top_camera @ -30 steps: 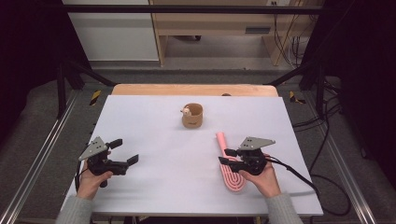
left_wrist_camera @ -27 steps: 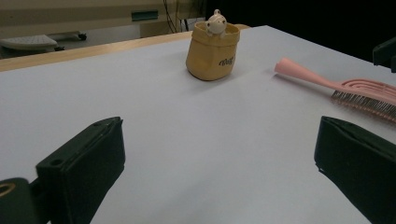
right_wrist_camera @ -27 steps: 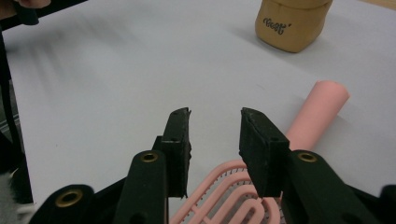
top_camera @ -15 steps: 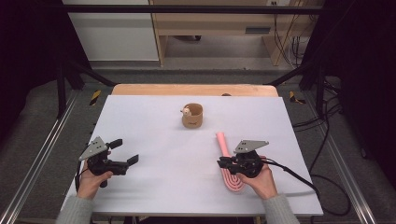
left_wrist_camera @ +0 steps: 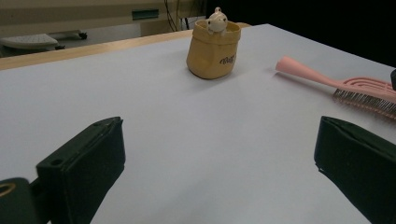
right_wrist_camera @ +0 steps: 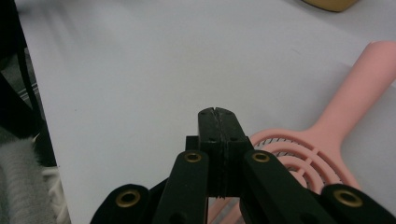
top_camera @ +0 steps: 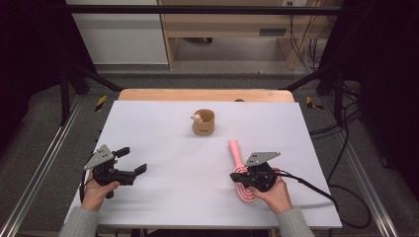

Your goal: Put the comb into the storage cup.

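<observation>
A pink hairbrush [top_camera: 234,149] lies on the white table [top_camera: 163,133], handle pointing away from me. My right gripper [top_camera: 233,177] rests over the brush's head [right_wrist_camera: 299,158]. Its jaws have just been closing and now stand shut [right_wrist_camera: 217,113], pads pressed together with nothing between them, the brush lying beside and beneath them. At the table's left front my left gripper [top_camera: 132,160] is held open and empty. In its own view the left gripper [left_wrist_camera: 219,128] frames bare table, with the brush [left_wrist_camera: 345,86] to the right. A tan cup with a small figure [top_camera: 203,122] stands mid-table.
The tan cup [left_wrist_camera: 212,46] stands beyond both grippers, and its base is at the top edge of the right gripper view [right_wrist_camera: 327,3]. A wooden strip [top_camera: 205,95] runs along the table's far edge. Metal rails and cables flank the table.
The right gripper's jaws have come together, and that hand has shifted slightly left and toward me over the brush head. The left gripper has stayed put.
</observation>
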{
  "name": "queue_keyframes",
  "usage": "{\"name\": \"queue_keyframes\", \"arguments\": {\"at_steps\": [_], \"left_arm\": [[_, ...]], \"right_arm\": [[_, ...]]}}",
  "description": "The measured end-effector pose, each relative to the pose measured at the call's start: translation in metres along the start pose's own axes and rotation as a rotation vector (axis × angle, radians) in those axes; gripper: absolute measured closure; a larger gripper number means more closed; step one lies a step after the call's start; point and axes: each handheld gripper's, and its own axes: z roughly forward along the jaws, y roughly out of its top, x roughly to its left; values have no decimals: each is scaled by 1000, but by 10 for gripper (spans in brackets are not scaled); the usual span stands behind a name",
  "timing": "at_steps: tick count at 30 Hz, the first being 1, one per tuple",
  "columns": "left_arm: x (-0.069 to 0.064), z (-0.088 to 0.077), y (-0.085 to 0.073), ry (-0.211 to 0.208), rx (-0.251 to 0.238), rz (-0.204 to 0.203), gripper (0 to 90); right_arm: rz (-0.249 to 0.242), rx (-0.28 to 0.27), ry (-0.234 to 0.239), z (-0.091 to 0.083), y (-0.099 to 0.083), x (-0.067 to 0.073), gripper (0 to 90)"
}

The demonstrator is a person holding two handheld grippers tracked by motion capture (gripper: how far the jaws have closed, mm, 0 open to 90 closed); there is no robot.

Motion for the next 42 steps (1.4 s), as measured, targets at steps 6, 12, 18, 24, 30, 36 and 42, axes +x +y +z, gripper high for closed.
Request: {"name": "queue_keyframes", "arguments": {"at_steps": [6, 12, 18, 24, 30, 36, 42], "left_arm": [[0, 0, 0, 0, 1, 0, 18], [0, 0, 0, 1, 1, 1, 18], [0, 0, 0, 1, 1, 1, 18], [0, 0, 0, 1, 1, 1, 18], [0, 0, 0, 2, 1, 2, 18], [0, 0, 0, 0, 3, 2, 18], [0, 0, 0, 2, 1, 1, 18]], "right_arm": [[-4, 27, 3, 4, -3, 3, 900], [-9, 50, 5, 6, -5, 5, 900], [-17, 70, 2, 8, -7, 6, 900], [-21, 84, 1, 9, -9, 7, 900], [-21, 95, -11, 8, -10, 8, 900], [-24, 113, -23, 8, -12, 8, 899], [-21, 124, -40, 6, -13, 7, 899]]}}
